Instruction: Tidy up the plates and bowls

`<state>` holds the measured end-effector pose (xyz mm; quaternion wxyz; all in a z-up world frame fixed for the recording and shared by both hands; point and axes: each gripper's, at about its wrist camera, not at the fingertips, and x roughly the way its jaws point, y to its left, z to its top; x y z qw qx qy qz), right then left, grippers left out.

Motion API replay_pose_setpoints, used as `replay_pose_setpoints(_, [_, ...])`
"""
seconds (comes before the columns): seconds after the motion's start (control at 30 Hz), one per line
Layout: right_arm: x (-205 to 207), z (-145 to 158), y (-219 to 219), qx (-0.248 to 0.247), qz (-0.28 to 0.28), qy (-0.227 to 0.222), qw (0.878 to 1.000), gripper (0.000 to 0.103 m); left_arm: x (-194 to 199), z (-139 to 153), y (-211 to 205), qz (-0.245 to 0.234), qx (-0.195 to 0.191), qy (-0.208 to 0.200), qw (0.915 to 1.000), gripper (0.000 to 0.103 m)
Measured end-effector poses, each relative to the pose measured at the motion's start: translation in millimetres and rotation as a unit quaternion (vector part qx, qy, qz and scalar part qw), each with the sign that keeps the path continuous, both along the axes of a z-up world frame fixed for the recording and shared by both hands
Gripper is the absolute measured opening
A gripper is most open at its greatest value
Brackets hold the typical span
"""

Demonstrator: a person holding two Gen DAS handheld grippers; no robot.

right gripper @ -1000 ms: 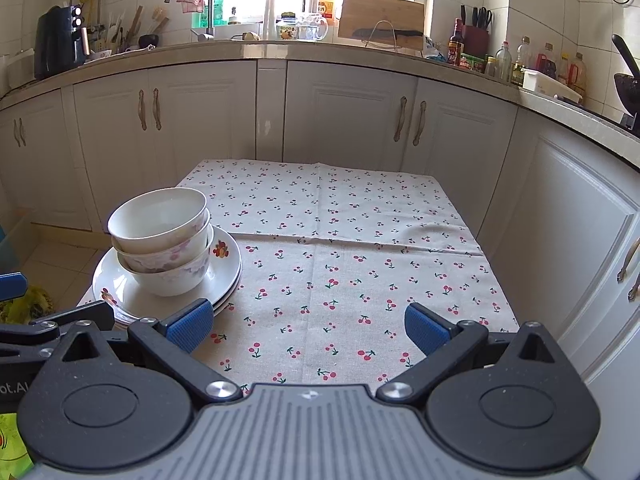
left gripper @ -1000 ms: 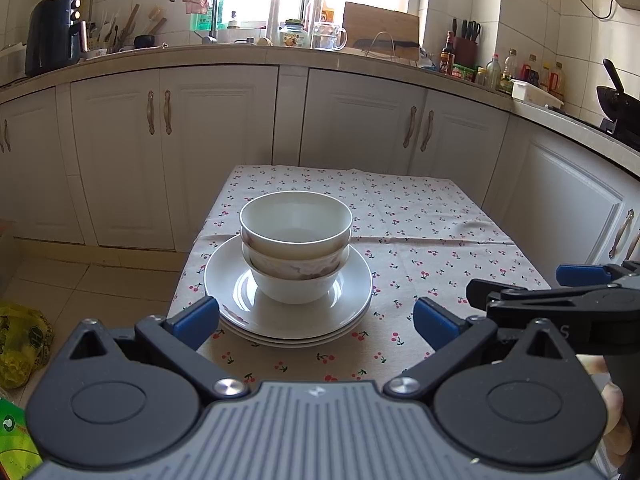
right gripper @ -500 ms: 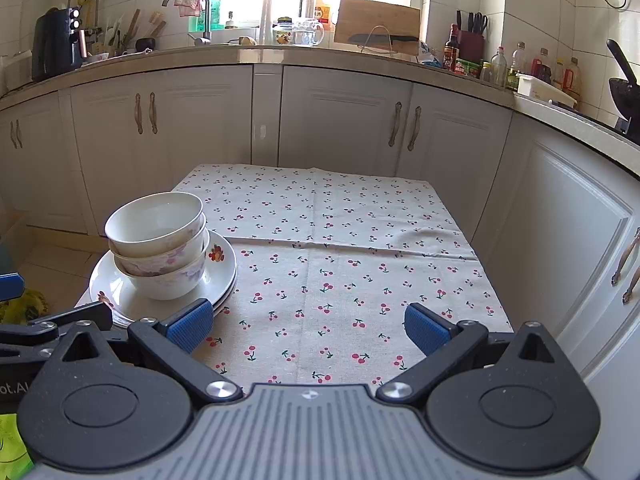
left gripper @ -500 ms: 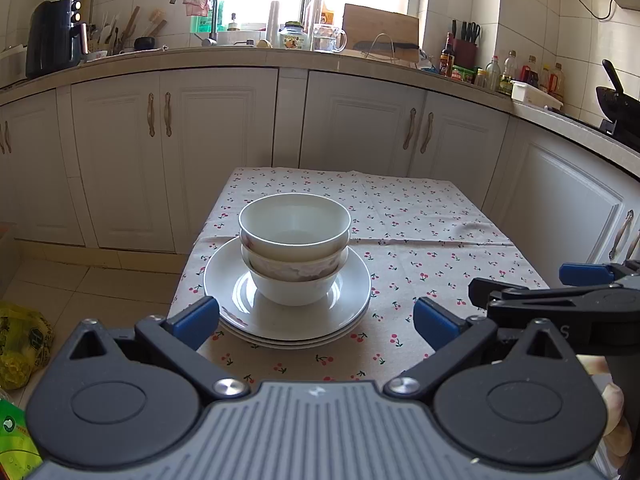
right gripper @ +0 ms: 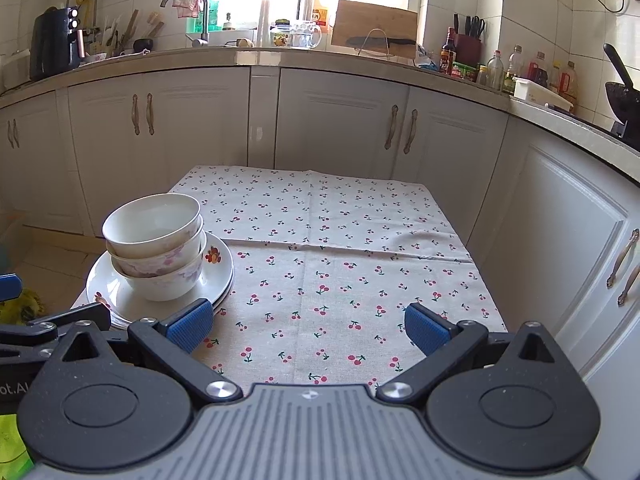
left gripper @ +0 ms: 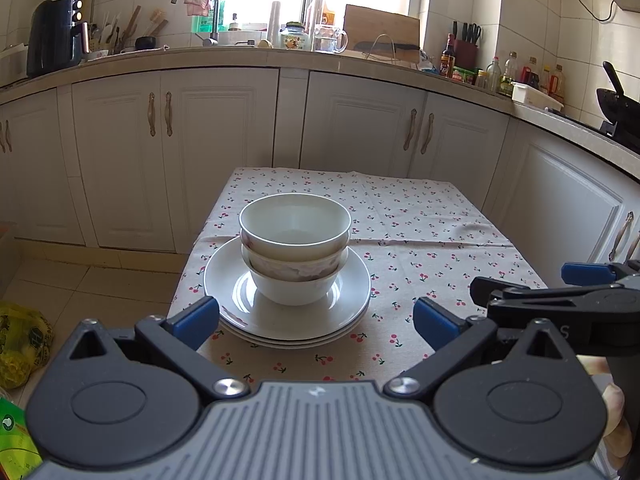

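White bowls (left gripper: pixel 295 254), three nested, sit on my stack of plates (left gripper: pixel 352 300) at the near left of the cherry-print table (right gripper: pixel 340 280). My left claw (left gripper: pixel 316 318) is spread wide, empty, its blue pads either side of the plates' near rim without touching. My right claw (right gripper: pixel 308 322) is equally wide, holding nothing, above bare cloth right of the plates

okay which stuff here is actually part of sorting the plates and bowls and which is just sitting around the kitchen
Part of the job:
stacked bowls, nested on top of the plates
stack of plates on the cherry-print tablecloth
left gripper and right gripper, both open and empty

Just lying about:
cutting board
black appliance
bottles on the counter
black pan
yellow bag on the floor
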<state>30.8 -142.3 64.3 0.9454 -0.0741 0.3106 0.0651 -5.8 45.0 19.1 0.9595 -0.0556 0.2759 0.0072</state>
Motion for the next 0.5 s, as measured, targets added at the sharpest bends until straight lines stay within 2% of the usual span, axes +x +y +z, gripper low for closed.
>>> replay_pose_setpoints(0.5, [-0.2,0.5,-0.2,-0.001,0.0,-0.002,1.0,0.103,-1.1,0.5,-1.0,0.002,-0.002,0.0,1.0,0.102])
